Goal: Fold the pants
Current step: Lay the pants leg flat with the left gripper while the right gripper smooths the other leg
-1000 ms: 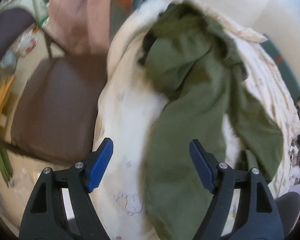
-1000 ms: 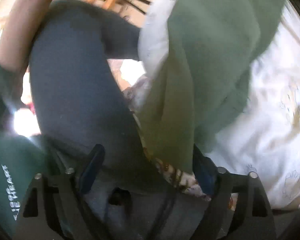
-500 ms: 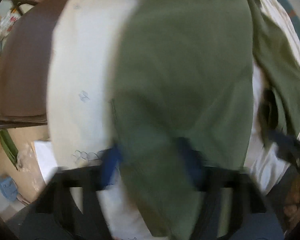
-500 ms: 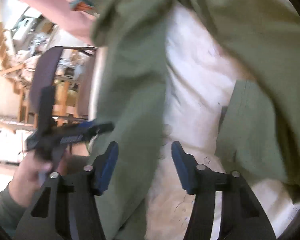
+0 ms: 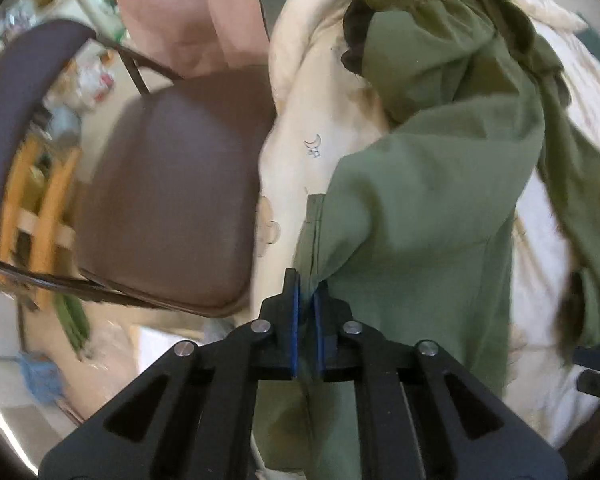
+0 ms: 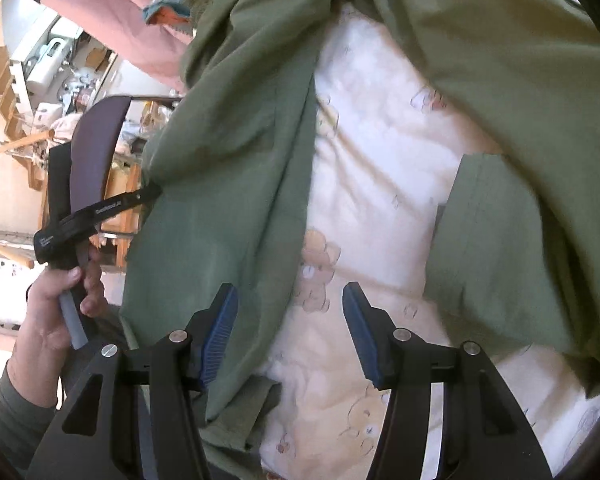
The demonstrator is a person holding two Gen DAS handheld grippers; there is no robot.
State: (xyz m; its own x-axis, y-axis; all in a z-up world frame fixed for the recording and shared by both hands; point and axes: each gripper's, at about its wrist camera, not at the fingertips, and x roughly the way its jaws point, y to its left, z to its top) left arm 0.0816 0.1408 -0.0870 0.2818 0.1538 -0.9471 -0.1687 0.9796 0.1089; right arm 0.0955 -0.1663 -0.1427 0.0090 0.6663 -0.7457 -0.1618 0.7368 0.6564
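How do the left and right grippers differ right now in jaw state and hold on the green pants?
The left gripper has its jaws closing nearly shut on an edge of the green pants; the right gripper stands open, pinching nothing. The left gripper's fabric pulls taut from its pads; at the right gripper a pant leg only lies by one pad, with printed bedding showing in the gap. Both have black frames and blue pads, pointing down at the pants.
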